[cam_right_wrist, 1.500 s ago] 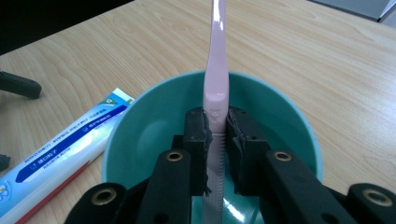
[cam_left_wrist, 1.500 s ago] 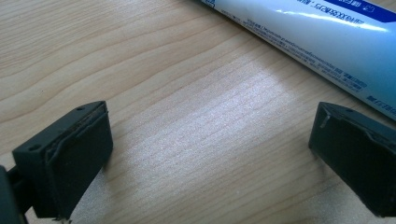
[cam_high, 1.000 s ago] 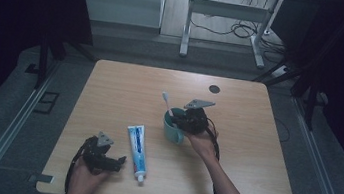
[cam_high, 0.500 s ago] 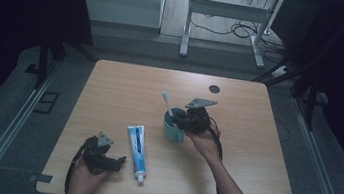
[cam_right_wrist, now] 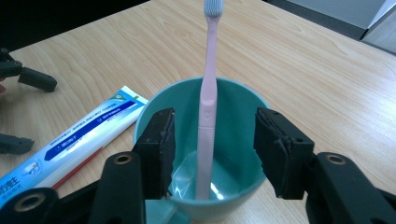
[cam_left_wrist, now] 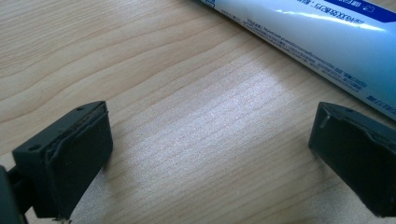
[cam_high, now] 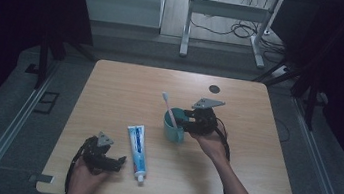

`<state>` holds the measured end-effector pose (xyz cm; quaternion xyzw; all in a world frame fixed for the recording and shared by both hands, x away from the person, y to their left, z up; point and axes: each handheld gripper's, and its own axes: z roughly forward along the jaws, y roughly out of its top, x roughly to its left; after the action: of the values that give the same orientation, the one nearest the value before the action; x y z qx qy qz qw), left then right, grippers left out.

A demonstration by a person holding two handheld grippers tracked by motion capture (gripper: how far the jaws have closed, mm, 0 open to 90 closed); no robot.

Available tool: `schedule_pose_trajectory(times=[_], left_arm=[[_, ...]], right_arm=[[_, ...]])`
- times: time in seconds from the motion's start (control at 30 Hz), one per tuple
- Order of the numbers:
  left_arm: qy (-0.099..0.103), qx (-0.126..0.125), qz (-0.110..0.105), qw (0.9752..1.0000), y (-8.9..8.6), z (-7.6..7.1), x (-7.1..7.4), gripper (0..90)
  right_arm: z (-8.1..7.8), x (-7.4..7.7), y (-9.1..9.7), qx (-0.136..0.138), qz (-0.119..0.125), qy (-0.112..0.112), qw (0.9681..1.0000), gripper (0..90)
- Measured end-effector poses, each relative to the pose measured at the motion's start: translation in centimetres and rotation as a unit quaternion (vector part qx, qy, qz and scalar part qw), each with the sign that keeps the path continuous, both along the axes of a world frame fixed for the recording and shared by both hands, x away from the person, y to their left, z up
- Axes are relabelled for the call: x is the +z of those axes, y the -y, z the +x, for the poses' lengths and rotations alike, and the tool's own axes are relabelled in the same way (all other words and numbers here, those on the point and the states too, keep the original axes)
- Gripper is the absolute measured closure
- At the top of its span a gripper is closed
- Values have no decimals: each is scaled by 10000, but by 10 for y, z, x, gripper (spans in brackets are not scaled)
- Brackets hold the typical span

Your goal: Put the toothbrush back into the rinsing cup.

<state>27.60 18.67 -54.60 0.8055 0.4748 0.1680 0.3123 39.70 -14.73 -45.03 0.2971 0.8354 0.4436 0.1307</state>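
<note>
the pink toothbrush (cam_right_wrist: 206, 112) already stands in the teal cup (cam_right_wrist: 236, 116) mid-table, right gripper (cam_right_wrist: 212, 149) spread open around it, while the left gripper (cam_left_wrist: 210, 154) waits spread beside the untouched toothpaste tube (cam_high: 137, 145) near the table's front edge.

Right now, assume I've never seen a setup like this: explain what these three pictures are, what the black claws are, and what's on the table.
No robot here: a person sits at a wooden table and holds a hand-operated two-jaw gripper in each hand.

The wide picture comes from a fixed camera above, looking down. The other two come from small cameras riding on each gripper, looking out between its own black jaws.

On the table lie a toothpaste tube and a teal cup with a pink toothbrush standing in it.

The left gripper rests near the tube, jaws wide apart, holding nothing. In its own view the tube lies just beyond the jaws.

The right gripper has its open jaws inside the cup, either side of the toothbrush, not touching it.
</note>
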Motion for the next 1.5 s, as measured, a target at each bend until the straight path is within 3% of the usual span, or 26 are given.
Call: schedule_pose_trajectory(times=[0.53, 0.87, 1.07, 1.5], left_arm=[[-3, 10, -5, 10000, 0, 0, 0, 0], [-5, 22, -10, 10000, 0, 0, 0, 0], [-10, 27, -16, 10000, 0, 0, 0, 0], [-9, 26, -16, 10000, 0, 0, 0, 0]], right_arm=[[-12, 1, 18, -5, -48, -31, 10000, 379], [-23, -1, 26, 106, -269, 99, 9995, 320], [-29, -4, 32, 120, -254, -58, 9996, 296], [-41, -9, 45, 49, -348, -56, 9994, 187]])
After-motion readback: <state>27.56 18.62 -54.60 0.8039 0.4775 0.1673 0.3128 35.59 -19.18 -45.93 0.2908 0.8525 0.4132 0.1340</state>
